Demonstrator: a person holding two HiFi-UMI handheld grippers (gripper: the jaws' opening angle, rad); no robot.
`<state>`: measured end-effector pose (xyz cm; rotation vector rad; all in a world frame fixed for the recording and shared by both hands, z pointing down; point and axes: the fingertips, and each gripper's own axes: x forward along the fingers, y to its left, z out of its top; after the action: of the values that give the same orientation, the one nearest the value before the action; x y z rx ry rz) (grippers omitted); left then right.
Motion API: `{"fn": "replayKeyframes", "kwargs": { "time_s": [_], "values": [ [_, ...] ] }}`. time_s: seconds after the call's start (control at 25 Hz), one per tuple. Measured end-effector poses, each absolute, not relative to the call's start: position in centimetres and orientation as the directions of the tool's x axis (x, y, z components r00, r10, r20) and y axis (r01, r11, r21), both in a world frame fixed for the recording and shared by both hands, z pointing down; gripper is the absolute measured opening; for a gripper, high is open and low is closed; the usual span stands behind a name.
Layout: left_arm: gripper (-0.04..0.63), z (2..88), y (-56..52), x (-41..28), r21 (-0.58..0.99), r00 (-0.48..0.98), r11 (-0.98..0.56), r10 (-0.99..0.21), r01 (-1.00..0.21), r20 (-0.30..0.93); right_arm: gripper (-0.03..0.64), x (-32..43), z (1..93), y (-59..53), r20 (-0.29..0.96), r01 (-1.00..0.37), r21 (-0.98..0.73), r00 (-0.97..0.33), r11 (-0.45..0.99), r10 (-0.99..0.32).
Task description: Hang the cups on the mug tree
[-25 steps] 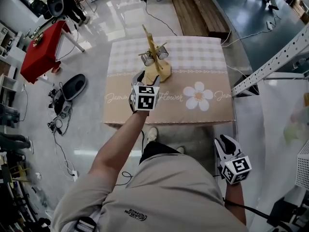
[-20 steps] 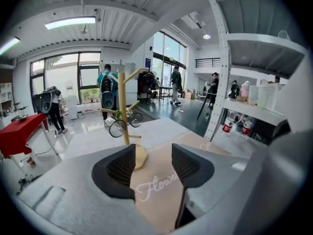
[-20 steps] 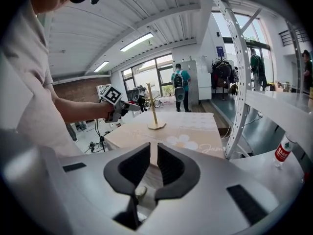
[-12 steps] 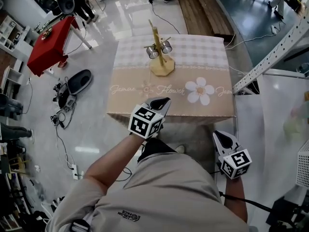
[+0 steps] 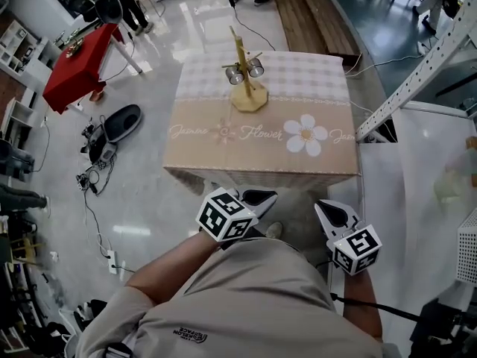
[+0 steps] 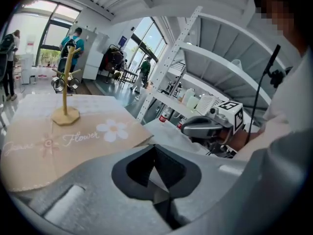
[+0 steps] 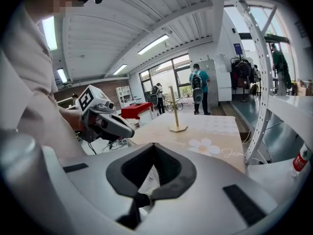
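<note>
The wooden mug tree (image 5: 241,62) stands at the far middle of the cloth-covered table (image 5: 223,151); two metal cups (image 5: 235,75) (image 5: 256,68) hang from its arms. The left gripper view shows the mug tree (image 6: 65,94) far off, and the right gripper view shows the mug tree (image 7: 174,110) too. Both grippers are held close to my body, off the table's near edge. My left gripper (image 5: 270,195) is shut with nothing in it, and so is my right gripper (image 5: 321,206). In their own views the left gripper (image 6: 155,156) and right gripper (image 7: 153,161) show empty jaws pressed together.
A metal shelving frame (image 5: 417,69) runs along the right of the table, with a bottle (image 7: 299,163) on its shelf. On the floor to the left are a red table (image 5: 74,73), a black device (image 5: 119,123) and cables. A wooden bench (image 5: 305,13) and people stand beyond.
My left gripper has drawn back from the mug tree to my body and its jaws have shut. The right gripper's jaws have shut too and it has risen slightly.
</note>
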<state>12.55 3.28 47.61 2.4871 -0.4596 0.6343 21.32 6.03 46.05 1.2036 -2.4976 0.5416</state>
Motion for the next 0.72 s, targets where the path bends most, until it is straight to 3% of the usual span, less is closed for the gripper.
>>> {"fn": "replayKeyframes", "kwargs": {
  "time_s": [0.24,0.72],
  "values": [
    [0.009,47.1,6.4,12.5,0.400,0.842,-0.831,-0.139,-0.385,0.521,0.014,19.6,46.1,7.4,0.446,-0.786,-0.211,-0.606,0.580,-0.659],
    [0.009,46.8,7.1,11.4,0.407,0.850,-0.827,-0.151,-0.388,0.504,0.014,17.7,45.8,7.8,0.455,-0.755,-0.184,-0.633,0.629,-0.626]
  ]
}}
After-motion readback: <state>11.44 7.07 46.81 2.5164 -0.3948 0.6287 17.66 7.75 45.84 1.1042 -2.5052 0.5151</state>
